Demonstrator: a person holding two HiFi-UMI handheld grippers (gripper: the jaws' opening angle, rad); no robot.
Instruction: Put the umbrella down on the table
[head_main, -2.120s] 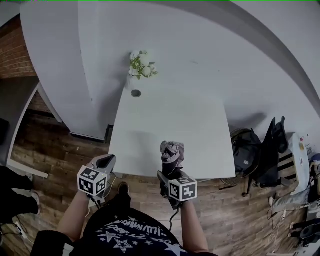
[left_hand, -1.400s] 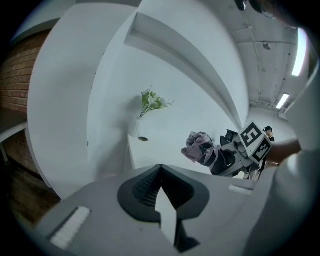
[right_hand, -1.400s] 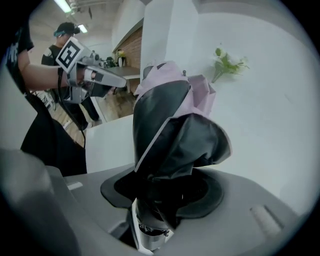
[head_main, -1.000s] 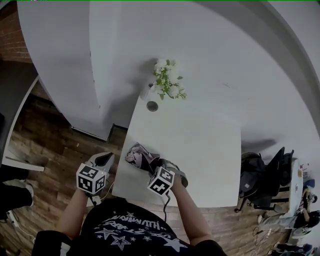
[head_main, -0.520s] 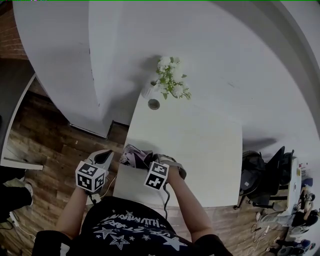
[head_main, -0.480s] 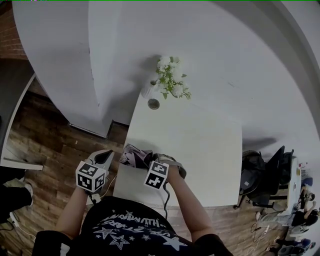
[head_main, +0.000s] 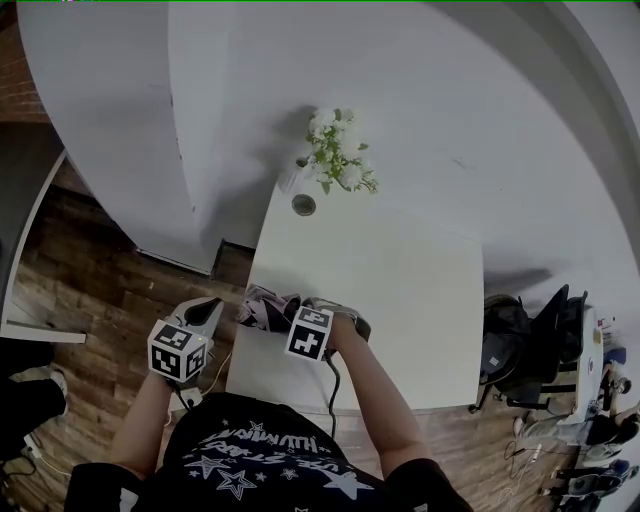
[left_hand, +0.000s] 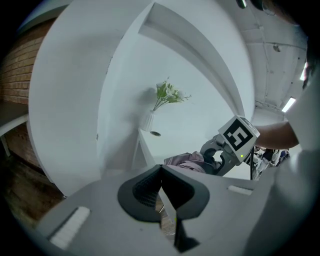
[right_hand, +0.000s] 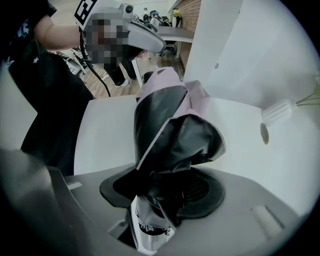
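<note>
**Umbrella gripped at the table's corner**

The right gripper (head_main: 290, 312) points down. Its jaws stand wide and have just eased a little wider, yet they still clasp the folded umbrella (head_main: 262, 305) near its handle end. In the head view the umbrella is over the table's (head_main: 400, 290) 7 o'clock corner. The left gripper (head_main: 208, 312), at the umbrella's 9 o'clock and off the table, is closed on nothing.

1. A dark short-sleeved shirt (head_main: 262, 452) is printed with white stars and lettering.
2. The grey left tool (head_main: 208, 312) and right tool (head_main: 305, 312) each carry a white cube with black square markers.
3. A dark cable (head_main: 331, 390) trails from the right tool.
</note>
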